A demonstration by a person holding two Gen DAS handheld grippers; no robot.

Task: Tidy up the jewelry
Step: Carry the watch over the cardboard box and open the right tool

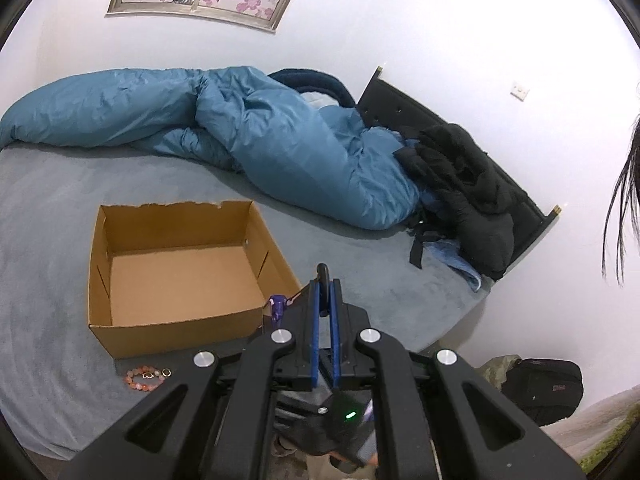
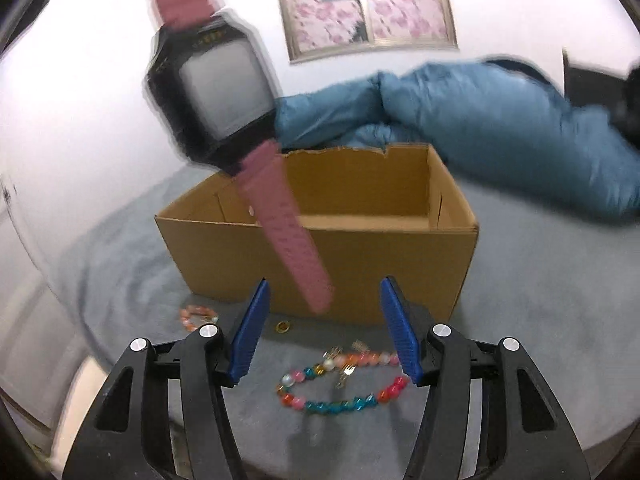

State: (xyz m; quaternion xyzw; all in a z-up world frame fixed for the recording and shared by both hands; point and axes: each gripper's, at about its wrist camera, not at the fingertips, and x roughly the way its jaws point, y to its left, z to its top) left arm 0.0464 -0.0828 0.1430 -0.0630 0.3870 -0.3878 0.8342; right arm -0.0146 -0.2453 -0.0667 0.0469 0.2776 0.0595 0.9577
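My left gripper (image 1: 327,280) is shut on a thin dark item (image 1: 323,271) that sticks out past its tips. A purple charm (image 1: 276,307) on a red cord hangs just left of its fingers, by the near right corner of the open cardboard box (image 1: 100,280). My right gripper (image 2: 324,284) stands open in front of the box (image 2: 400,264). A black watch (image 2: 216,96) with a pink strap is blurred in the air above it. The strap's lower end lies between the blue pads (image 2: 250,332) without touching them. A coloured bead necklace (image 2: 336,398) lies on the bed below.
An orange bead bracelet (image 1: 145,377) (image 2: 198,316), a gold ring (image 2: 283,326) and small gold clips (image 2: 341,362) lie on the grey bedcover before the box. A blue duvet (image 1: 240,128) and black clothes (image 1: 468,184) fill the far side. A black bag (image 1: 544,384) sits on the floor.
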